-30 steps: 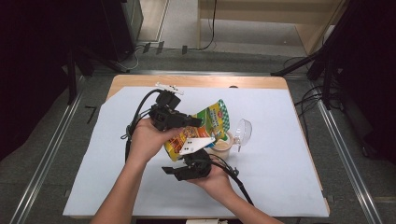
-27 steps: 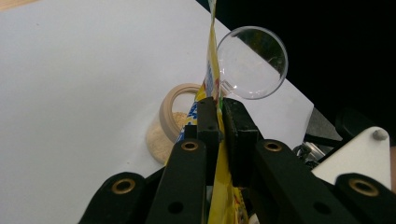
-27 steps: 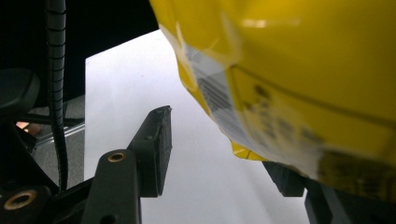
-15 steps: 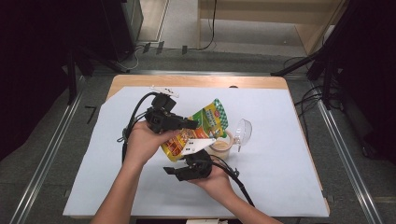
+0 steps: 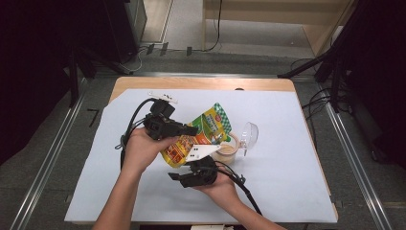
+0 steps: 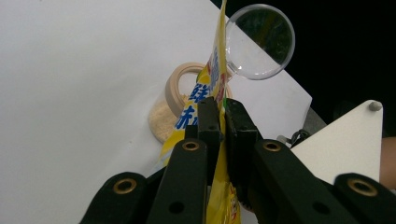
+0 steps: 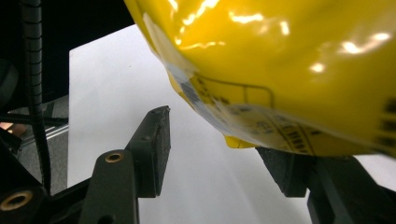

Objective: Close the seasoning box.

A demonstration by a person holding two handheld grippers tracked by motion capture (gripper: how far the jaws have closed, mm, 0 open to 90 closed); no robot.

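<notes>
A yellow printed pouch hangs tilted above the white sheet, and my left gripper is shut on its edge. In the left gripper view both jaws clamp the pouch, which runs on over a small jar of beige powder. The jar stands open just right of the pouch, its clear round lid beside it. My right gripper sits low under the pouch, open. In the right gripper view the pouch's bottom hangs over the right gripper without being gripped.
A white sheet covers most of the wooden table. The right gripper's white three-cornered plate stands close to the left jaws. Cables trail from both grippers. Dark stands and a metal rail flank the table.
My left hand and the pouch have sunk slightly toward the jar. The right gripper has hardly moved and stays open.
</notes>
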